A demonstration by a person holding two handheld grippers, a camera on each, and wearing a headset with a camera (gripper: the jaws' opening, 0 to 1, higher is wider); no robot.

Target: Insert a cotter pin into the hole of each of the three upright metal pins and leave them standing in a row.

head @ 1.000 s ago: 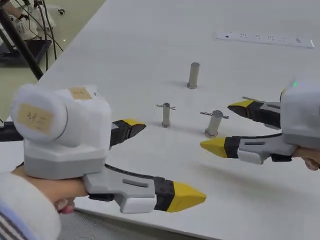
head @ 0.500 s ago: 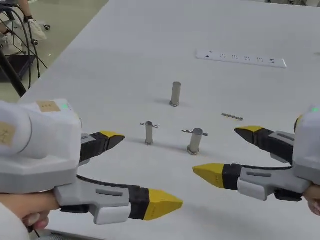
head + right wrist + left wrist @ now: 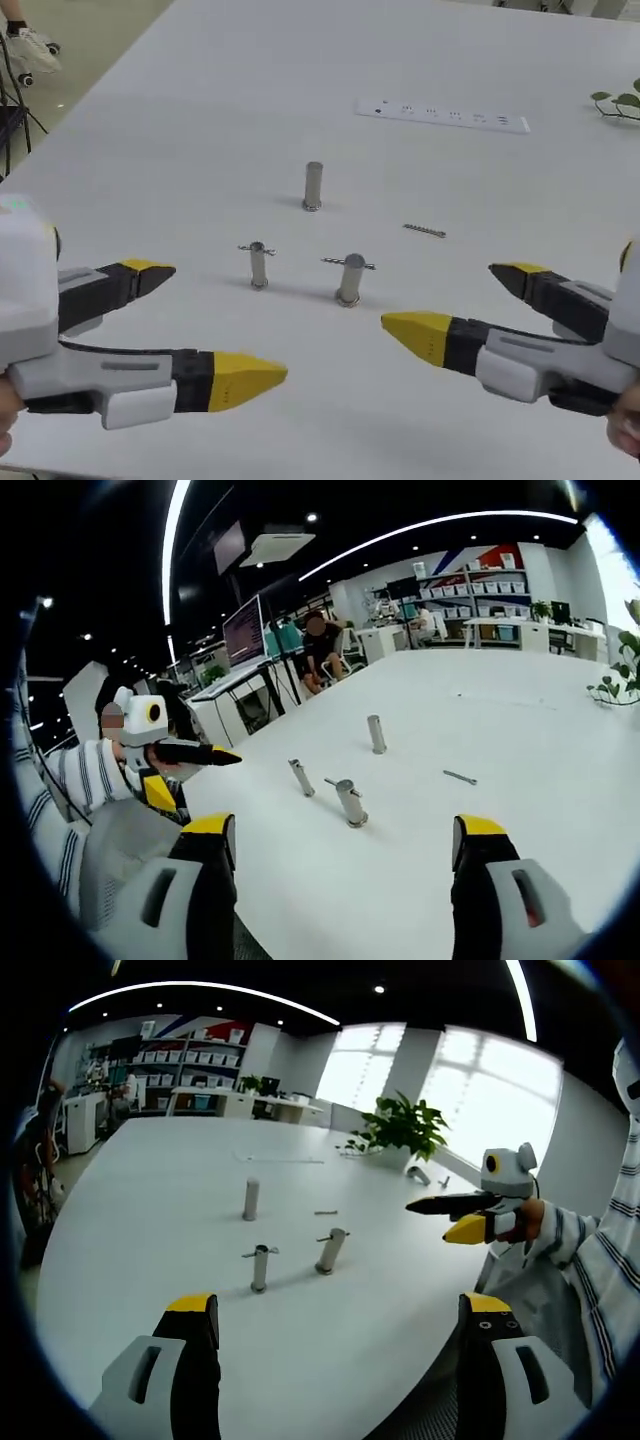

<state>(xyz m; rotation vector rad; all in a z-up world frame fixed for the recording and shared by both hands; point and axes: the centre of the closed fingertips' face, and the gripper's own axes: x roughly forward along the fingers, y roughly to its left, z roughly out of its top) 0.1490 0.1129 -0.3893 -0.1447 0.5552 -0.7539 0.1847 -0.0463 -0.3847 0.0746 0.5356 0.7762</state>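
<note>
Three upright metal pins stand on the white table. The far pin [image 3: 313, 186] has a bare top. The near left pin [image 3: 259, 265] and near right pin [image 3: 349, 279] each carry a cotter pin through the top. A loose cotter pin [image 3: 425, 231] lies flat on the table right of them. My left gripper [image 3: 205, 322] is open at the near left, apart from the pins. My right gripper [image 3: 455, 300] is open at the near right, holding nothing. The left gripper view shows the same pins [image 3: 261, 1267] between wide jaws. The loose cotter pin [image 3: 460, 777] lies ahead in the right gripper view.
A white power strip [image 3: 443, 115] lies at the back of the table. Green plant leaves [image 3: 620, 100] reach in at the far right. The table's left edge [image 3: 90, 90] drops to the floor. A person sits at a desk [image 3: 325, 645] in the background.
The head camera has shifted. Both grippers have drawn back and outward from the pins, still open. The loose cotter pin, earlier just behind the right gripper's far jaw, lies well apart from it.
</note>
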